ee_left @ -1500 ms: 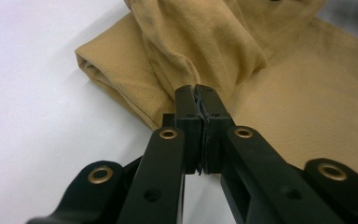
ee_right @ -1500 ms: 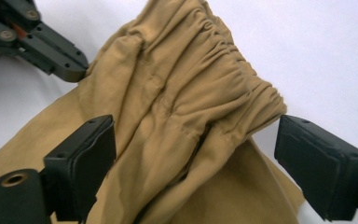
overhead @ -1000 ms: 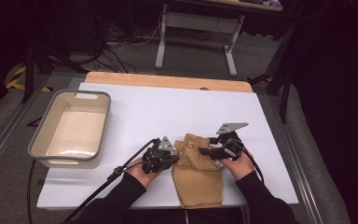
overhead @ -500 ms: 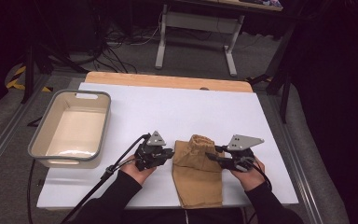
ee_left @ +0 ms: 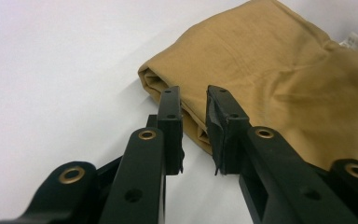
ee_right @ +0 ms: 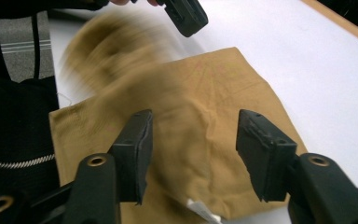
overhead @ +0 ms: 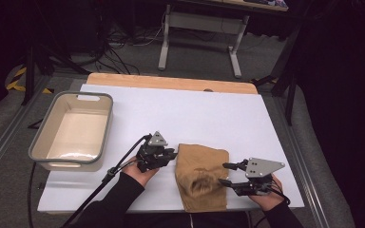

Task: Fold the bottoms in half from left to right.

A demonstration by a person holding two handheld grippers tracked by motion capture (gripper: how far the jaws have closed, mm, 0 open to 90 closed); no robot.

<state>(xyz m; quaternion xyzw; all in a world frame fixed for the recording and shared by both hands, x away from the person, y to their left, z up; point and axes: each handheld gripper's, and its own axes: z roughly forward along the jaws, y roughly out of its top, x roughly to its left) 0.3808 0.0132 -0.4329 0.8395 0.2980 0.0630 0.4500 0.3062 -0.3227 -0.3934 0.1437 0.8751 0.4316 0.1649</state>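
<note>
A tan folded cloth lies on the white table top near the front edge. My left gripper sits at the cloth's left edge. Its jaws have just been opening and stand a narrow gap apart, with the folded edge of the cloth showing just past the tips, not pinched. My right gripper is at the cloth's right edge, and its jaws have just been opening. They stand wide over the cloth, gripping nothing. A blurred flap of the cloth is moving near the person's side.
A grey bin with a pale inside stands at the left of the table. A wooden strip runs along the far edge. Cables trail from the left hand off the front. A white label sticks out of the cloth.
The right gripper has moved right and toward the person, off the cloth's top to its right edge, and opened wider. The cloth now lies wider and flatter. The left hand stayed.
</note>
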